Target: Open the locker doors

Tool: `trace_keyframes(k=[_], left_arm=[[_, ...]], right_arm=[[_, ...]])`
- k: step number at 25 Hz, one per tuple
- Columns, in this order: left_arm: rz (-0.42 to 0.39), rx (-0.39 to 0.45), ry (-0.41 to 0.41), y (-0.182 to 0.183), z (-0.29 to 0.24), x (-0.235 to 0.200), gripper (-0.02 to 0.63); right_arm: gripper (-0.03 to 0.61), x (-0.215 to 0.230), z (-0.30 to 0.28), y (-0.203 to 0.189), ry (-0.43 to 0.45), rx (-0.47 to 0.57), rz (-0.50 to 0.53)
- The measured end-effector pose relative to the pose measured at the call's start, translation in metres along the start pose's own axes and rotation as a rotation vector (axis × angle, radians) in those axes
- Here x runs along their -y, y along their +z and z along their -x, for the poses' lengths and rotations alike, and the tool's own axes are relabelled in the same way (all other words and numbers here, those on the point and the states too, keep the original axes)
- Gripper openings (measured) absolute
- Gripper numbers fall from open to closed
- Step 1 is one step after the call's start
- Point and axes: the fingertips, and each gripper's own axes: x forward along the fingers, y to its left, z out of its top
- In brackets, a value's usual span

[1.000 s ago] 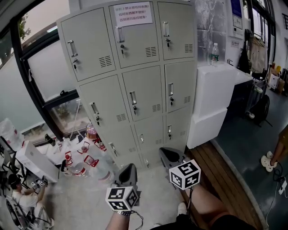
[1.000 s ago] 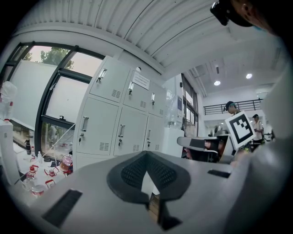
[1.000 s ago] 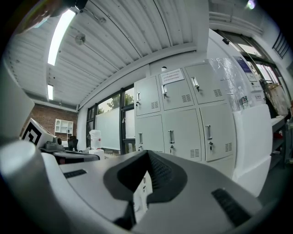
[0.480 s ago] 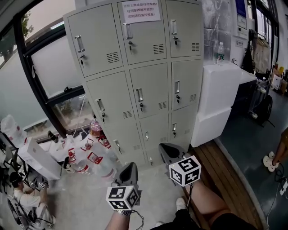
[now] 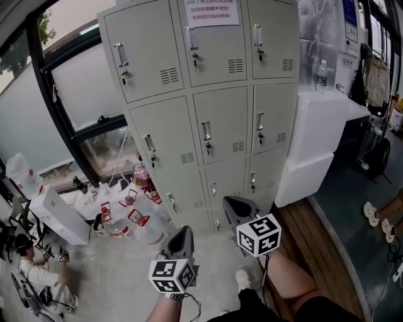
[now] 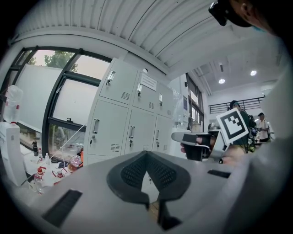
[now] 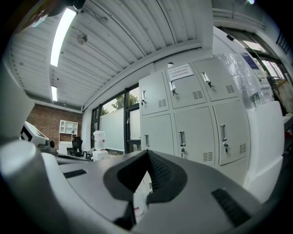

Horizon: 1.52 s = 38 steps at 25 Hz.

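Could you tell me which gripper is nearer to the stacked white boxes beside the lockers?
Right. The right gripper hangs to the left of the white boxes; the left gripper is farther left, beyond it.

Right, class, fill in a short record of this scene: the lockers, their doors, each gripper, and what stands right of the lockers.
lockers: grey metal bank, three columns
doors: all that show are shut
notice: white sheet on the top middle door
left gripper: jaws together, empty, short of the lockers
right gripper: jaws together, empty
right of lockers: stacked white boxes, bottle on top
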Motion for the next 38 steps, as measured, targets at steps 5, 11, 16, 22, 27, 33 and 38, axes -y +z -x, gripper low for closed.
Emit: trace_keyframes(k=[5,11,16,22,27,33,38], left_arm=[[-0.006,-0.003,0.018,0.003,-0.015,-0.007,-0.003],[-0.003,-0.006,0.029,0.006,-0.039,-0.013,-0.003],[0.009,-0.02,0.033,0.001,-0.066,-0.018,-0.003],[0.02,-0.027,0.029,0.001,-0.103,-0.023,-0.003],[0.026,-0.032,0.031,0.003,-0.134,-0.032,-0.003],[0.023,-0.04,0.043,0.006,-0.172,-0.042,-0.003],[0.018,-0.041,0.061,0.01,-0.203,-0.052,-0.003]], right_arm=[[0.0,0.01,-0.019,0.003,0.019,0.005,-0.012],[0.0,0.029,-0.043,0.004,0.035,0.004,-0.019],[0.0,0.048,-0.063,0.002,0.043,-0.009,-0.018],[0.0,0.075,-0.091,0.002,0.046,-0.02,-0.017],[0.0,0.093,-0.119,0.002,0.057,-0.027,-0.018],[0.0,0.118,-0.158,0.002,0.08,-0.031,-0.025],[0.0,0.138,-0.192,0.004,0.104,-0.032,-0.032]])
